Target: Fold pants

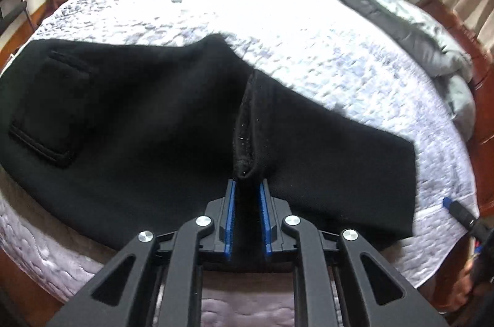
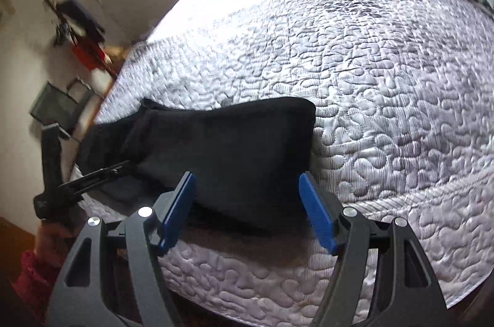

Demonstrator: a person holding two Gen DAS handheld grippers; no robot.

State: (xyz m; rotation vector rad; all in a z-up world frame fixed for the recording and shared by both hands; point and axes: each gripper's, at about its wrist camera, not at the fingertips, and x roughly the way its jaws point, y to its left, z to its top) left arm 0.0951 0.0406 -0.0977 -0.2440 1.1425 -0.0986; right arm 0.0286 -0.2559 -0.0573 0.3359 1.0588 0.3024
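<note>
The left claw [image 1: 247, 188] pinches a raised ridge of the black pants [image 1: 139, 111], which lie on the quilted white bed [image 1: 278, 18]. The right claw [image 2: 247, 182] gapes wide over their edge, holding nothing.

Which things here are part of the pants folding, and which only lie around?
Job:
- black pants
- left gripper, shut on a pinch of the pants
- right gripper, open

Lying about:
- grey duvet
- white quilt beneath
- red garment
</note>
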